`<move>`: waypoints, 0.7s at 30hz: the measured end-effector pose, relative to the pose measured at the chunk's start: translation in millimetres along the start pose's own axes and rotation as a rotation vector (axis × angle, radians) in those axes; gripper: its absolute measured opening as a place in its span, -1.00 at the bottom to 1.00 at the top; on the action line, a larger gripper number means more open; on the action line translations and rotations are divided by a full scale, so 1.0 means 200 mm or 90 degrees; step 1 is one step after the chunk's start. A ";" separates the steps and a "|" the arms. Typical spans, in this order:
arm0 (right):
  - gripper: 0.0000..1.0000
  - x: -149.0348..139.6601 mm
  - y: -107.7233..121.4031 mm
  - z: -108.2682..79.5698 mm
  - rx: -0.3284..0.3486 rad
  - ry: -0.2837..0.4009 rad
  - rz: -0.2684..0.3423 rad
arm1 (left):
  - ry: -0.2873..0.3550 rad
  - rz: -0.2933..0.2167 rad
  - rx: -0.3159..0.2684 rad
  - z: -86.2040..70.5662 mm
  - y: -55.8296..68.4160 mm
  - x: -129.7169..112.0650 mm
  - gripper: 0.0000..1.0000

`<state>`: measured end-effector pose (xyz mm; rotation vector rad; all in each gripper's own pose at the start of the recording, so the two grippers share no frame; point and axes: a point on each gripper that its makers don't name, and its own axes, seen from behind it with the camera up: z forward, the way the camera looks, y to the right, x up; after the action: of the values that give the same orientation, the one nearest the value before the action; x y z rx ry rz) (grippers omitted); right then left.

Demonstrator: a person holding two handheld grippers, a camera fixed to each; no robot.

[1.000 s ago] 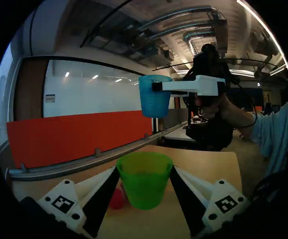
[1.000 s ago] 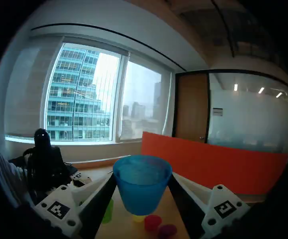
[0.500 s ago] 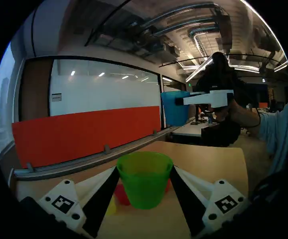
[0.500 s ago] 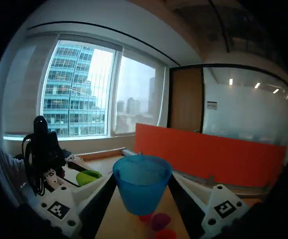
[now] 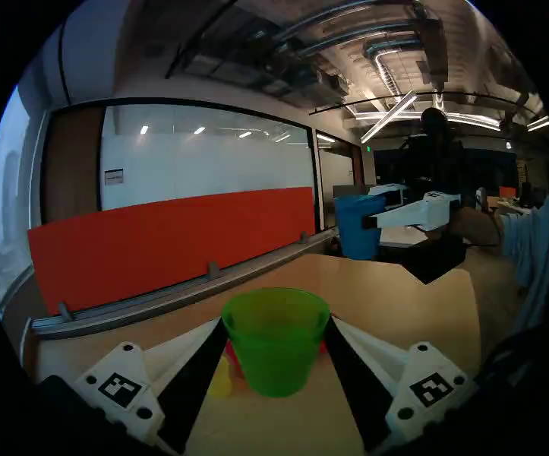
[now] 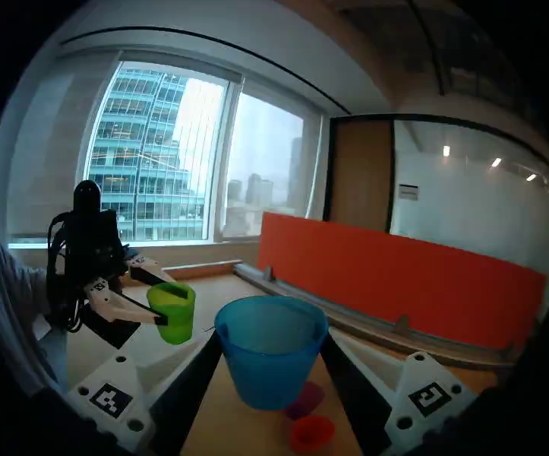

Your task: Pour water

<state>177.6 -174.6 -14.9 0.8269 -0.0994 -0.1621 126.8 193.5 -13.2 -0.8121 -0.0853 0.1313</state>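
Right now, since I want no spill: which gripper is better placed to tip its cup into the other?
Right, probably: the right gripper holds the blue cup upright, with the green cup in the left gripper mouth up, off to its side. Which holds water is unclear.

Green cup (image 5: 276, 349), blue cup (image 6: 271, 361), orange wall panel (image 5: 168, 235)

left gripper view: low over table (image 5: 395, 289), green cup (image 5: 276, 346) close at 6 o'clock, facing orange partition (image 5: 168, 235) | right gripper view: blue cup (image 6: 271, 357) close at 6 o'clock, facing windows (image 6: 160, 159) | shared: table, orange partition, both cups
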 end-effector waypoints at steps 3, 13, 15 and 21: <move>0.81 -0.07 -0.02 -0.01 0.010 -0.012 0.003 | -0.018 0.001 -0.001 -0.01 0.00 -0.05 0.74; 0.81 -0.31 -0.06 -0.01 0.036 -0.063 0.022 | -0.080 0.006 -0.005 -0.02 0.00 -0.24 0.74; 0.81 -0.36 -0.07 -0.01 0.042 -0.073 0.023 | -0.092 0.007 -0.005 -0.02 -0.01 -0.28 0.73; 0.82 -0.49 -0.10 0.00 0.060 -0.106 0.028 | -0.125 0.003 -0.009 -0.02 -0.01 -0.39 0.73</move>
<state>79.0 -170.2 -32.1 0.9040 -0.2838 -0.1853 51.0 177.2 -15.9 -0.8128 -0.2700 0.2146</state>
